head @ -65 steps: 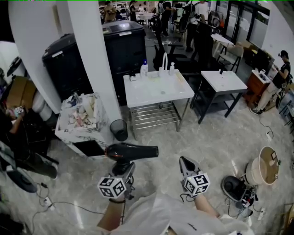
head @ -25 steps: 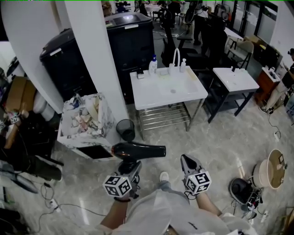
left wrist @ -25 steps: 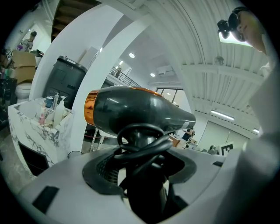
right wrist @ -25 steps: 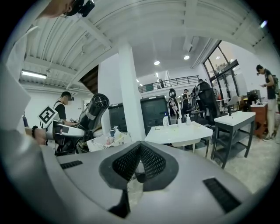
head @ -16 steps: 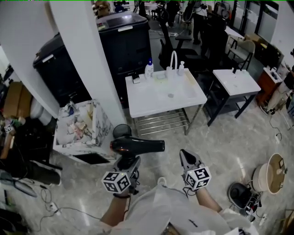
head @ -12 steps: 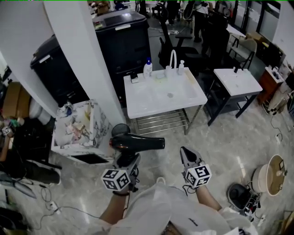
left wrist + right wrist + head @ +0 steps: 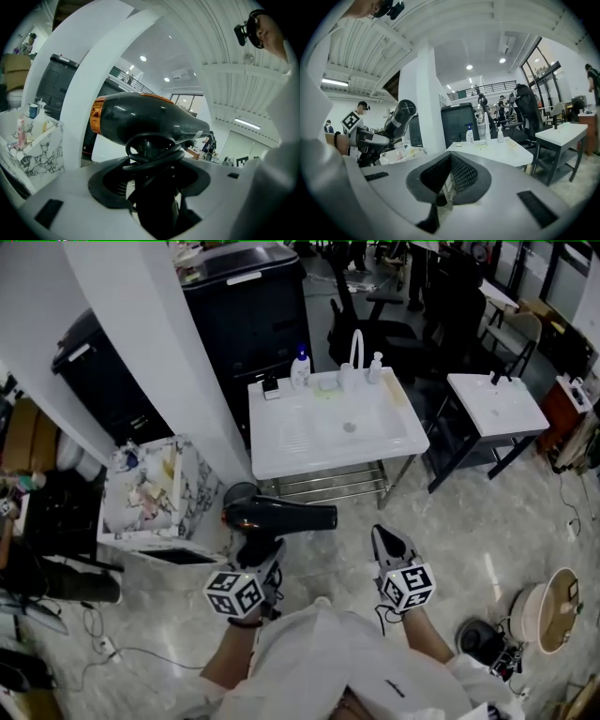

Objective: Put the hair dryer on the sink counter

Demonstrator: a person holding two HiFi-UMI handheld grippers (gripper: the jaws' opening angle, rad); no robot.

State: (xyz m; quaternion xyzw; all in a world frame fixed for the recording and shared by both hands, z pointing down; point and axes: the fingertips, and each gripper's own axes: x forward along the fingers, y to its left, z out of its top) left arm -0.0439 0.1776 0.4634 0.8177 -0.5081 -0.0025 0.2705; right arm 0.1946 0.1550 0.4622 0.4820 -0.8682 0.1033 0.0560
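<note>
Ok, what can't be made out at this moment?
- Hair dryer handle: left gripper view, buried under its coiled cord and the fingers of the left gripper.
- Bottle labels on the sink counter: head view, too small to read.
- Wastebasket: head view, partly covered by the dryer's rear.

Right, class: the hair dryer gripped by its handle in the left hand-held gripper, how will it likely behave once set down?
The hair dryer looks rigid, probably top-heavy: its barrel overhangs the left hand-held gripper. Its rounded barrel may roll on the sink counter. The cord coiled round its handle could loosen.
</note>
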